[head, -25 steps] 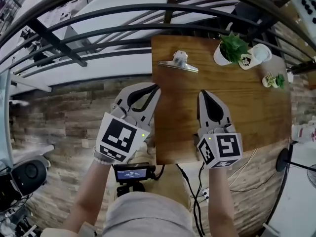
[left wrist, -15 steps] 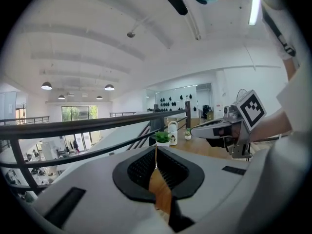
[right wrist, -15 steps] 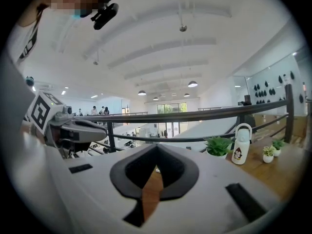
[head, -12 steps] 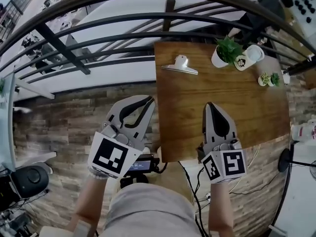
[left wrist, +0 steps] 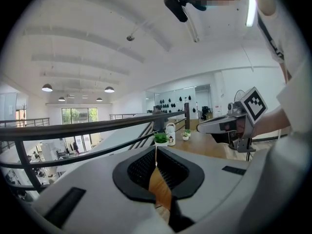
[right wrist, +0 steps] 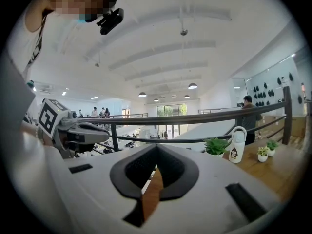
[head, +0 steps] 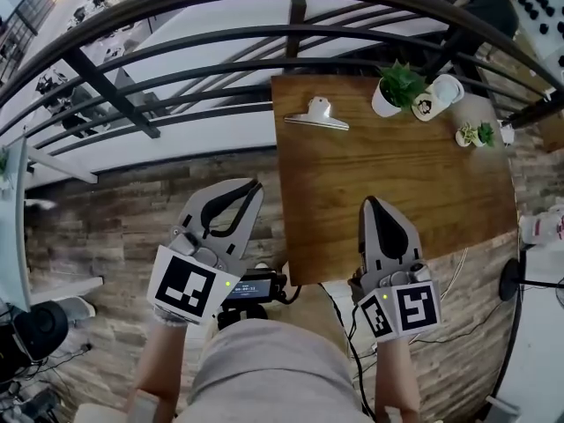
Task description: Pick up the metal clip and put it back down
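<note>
Evidently no grasp was under way: the metal clip (head: 315, 114) lay flat by the tabletop's (head: 397, 174) far left corner, well apart from both tools. The left hand-held gripper (head: 254, 186) and right hand-held gripper (head: 371, 204) hung at the near edge, jaws pressed together, empty. Any pickup would likely call for opening one and reaching forward.

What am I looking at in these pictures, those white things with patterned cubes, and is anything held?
A person holds two white plastic tools: a left gripper and a right gripper, each with a marker cube. One picture looks down from the person's head; the other two come from cameras riding on each gripper. Both pairs of jaws are shut, holding nothing. On the brown wooden table sit a silver metal clip, small green potted plants and a white bottle.
</note>
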Demonstrator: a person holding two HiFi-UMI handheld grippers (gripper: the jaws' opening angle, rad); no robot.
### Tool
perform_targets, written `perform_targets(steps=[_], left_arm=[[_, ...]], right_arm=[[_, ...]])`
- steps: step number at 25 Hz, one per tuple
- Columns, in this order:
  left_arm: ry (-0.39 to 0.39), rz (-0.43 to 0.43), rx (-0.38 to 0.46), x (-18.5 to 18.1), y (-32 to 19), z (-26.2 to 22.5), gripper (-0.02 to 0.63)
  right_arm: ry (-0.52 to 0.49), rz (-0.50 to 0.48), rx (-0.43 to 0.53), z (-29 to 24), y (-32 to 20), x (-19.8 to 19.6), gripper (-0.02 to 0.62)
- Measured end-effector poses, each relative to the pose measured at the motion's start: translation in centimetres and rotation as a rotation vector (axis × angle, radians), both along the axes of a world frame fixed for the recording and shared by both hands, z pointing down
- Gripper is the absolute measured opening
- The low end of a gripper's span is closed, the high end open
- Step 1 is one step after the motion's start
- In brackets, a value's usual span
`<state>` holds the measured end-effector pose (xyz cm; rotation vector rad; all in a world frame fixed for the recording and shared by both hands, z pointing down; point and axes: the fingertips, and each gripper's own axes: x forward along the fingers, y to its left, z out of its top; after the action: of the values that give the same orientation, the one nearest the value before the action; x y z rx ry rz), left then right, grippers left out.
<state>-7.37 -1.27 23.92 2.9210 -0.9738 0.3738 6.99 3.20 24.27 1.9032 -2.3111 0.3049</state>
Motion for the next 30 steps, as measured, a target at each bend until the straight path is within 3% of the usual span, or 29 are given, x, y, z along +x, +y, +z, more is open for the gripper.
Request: perform_targets(steps=[5,11,30], left_arm=[[-0.006,0.006,-0.001,0.6,0.0,0.3,0.014],[-0.009,-0.004,-0.004,0.5,-0.2,0.3,0.014],[-0.018,-0.041,-0.021,-1.1,-0.6,1.1,0.014]], right_arm=[[0.02,-0.009,-0.004,0.2,0.5,0.1,0.005],[0.127,-0.018,-0.009,0.4,0.8,0.1,0.005],[0.088,0.017,-0.016,0.7,0.6,0.7,0.005]])
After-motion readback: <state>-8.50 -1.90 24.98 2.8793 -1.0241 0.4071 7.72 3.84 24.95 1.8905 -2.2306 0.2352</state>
